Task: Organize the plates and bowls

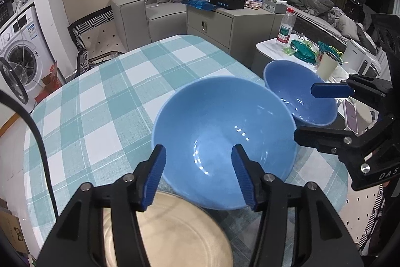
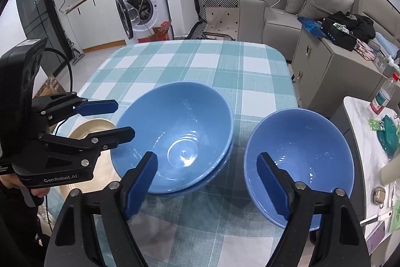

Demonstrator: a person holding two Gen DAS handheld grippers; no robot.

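A blue bowl point(image 1: 222, 139) sits nested in another blue bowl point(image 2: 175, 137) on the checked tablecloth point(image 1: 112, 96). A single blue bowl point(image 1: 297, 91) stands to its right, also in the right wrist view point(image 2: 300, 162). A cream plate point(image 1: 172, 232) lies on the near left; its rim shows in the right wrist view point(image 2: 92, 126). My left gripper point(image 1: 198, 162) is open and empty, above the near rim of the stacked bowls. My right gripper point(image 2: 207, 174) is open and empty, its fingers straddling the gap between the stack and the single bowl.
A side table point(image 1: 270, 46) at the right holds a water bottle point(image 1: 285, 26), a cup and teal lids. A cabinet point(image 1: 225, 21) and sofa stand behind the table. A washing machine point(image 2: 142, 1) is at the far left. The far half of the tablecloth point(image 2: 200, 61) is bare.
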